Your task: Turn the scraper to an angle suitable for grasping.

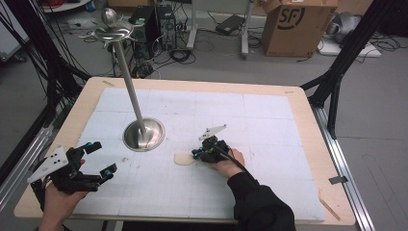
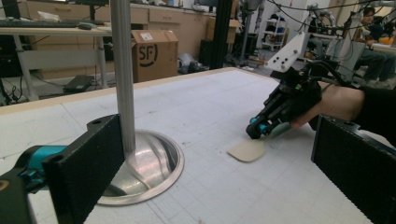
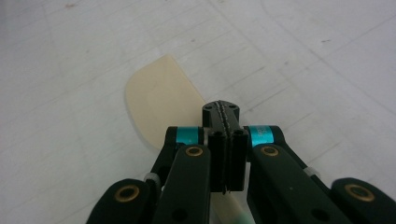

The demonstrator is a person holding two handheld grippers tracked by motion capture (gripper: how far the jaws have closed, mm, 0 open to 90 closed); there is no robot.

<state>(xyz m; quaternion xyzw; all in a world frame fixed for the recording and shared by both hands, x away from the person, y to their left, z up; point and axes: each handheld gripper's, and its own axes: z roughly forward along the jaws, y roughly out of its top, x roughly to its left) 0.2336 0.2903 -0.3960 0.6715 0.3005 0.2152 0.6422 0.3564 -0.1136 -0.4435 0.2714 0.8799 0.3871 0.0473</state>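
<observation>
Right tongs (image 3: 225,122) pressed together above spatula (image 3: 161,98); left tongs (image 1: 98,159) spread wide.

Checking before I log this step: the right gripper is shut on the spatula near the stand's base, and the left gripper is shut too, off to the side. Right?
Not quite. The left gripper is open: the left gripper view shows its jaws set wide apart with nothing between them. The rest holds: the right gripper is shut on the spatula, which lies on the table near the stand's base.
</observation>
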